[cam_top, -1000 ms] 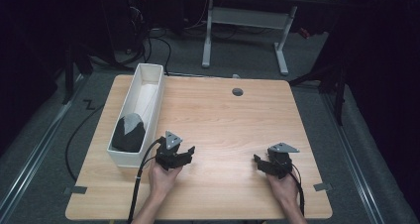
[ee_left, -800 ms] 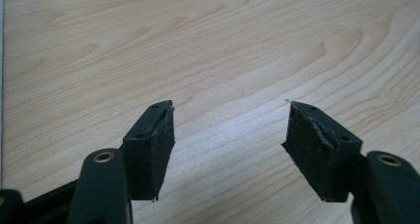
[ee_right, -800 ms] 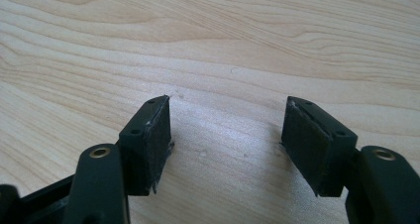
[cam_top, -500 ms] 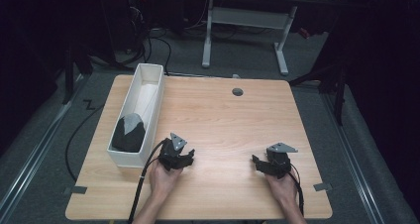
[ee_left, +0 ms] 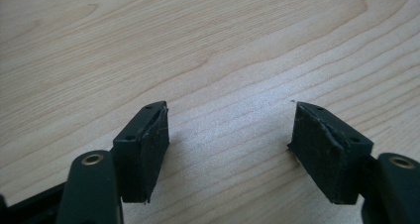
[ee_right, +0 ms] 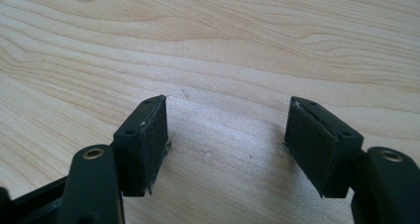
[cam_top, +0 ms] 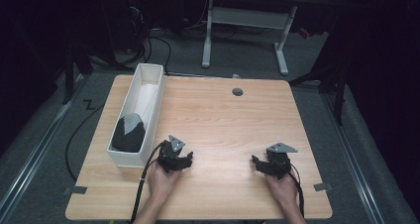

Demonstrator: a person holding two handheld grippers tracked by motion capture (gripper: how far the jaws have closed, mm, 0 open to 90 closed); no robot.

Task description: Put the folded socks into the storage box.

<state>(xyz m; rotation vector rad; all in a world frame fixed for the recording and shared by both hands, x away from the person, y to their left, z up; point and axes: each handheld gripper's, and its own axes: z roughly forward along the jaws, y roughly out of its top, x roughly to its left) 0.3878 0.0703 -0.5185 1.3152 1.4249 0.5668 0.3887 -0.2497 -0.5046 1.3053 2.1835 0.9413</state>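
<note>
1. High view: both hands rest on the near edge of the table point(cam_top: 223, 120), the left tool point(cam_top: 177, 160) just beside the near end of the white bin point(cam_top: 148, 83), the right tool point(cam_top: 271, 165) well apart toward the right side. The dark grey lump point(cam_top: 129, 133) lies inside the bin at its near end (it looks like a rock or a bundled cloth; I cannot tell which). Its paler, narrower tip points toward the far end, so its long axis runs along the bin's own length, which is probably why it fits between the walls. The left tool stands nearest to it, so I judge that hand is the one placed to reach in.

2. Left gripper view: the left tool's jaws stand wide and have just been opening, with bare wood grain between them and nothing gripped.

3. Right gripper view: the right tool is likewise wide and empty, pointing low over the table, apparently parked.
</note>
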